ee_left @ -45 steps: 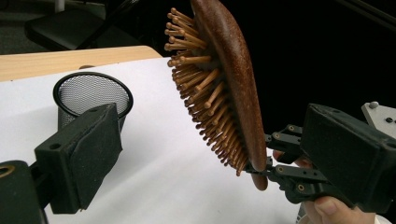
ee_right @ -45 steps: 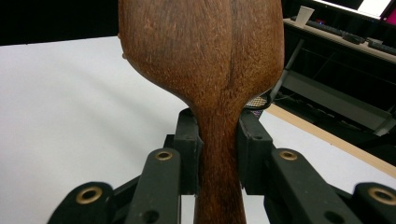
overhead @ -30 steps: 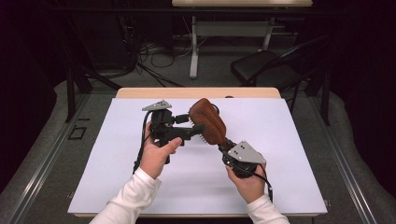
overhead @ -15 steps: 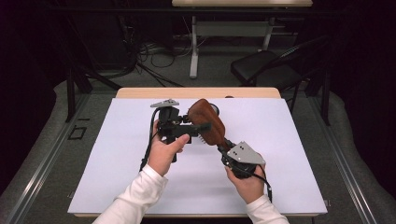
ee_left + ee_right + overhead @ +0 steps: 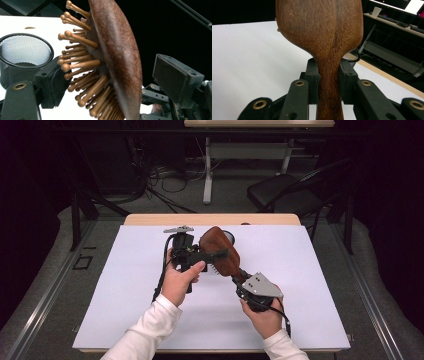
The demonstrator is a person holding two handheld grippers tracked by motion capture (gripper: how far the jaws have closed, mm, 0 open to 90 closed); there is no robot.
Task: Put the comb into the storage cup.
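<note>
Hairbrush (image 5: 222, 252) handle sits clamped in my right gripper (image 5: 329, 82), centre frame; my left gripper (image 5: 110, 82) has just been closing around its head, pads not yet pressing

Matt, grainy wooden hairbrush (image 5: 319, 32) with smooth wooden pins; black metal-mesh cup (image 5: 23, 57).

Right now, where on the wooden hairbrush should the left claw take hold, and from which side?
Probably the paddle head of the hairbrush, across its thickness: one pad on the smooth wooden back, one on the bristles. The right claw already clamps the narrow handle, so the head stays free. The left claw straddles it from the head's edge, jaws just closing, not pressing yet.
</note>
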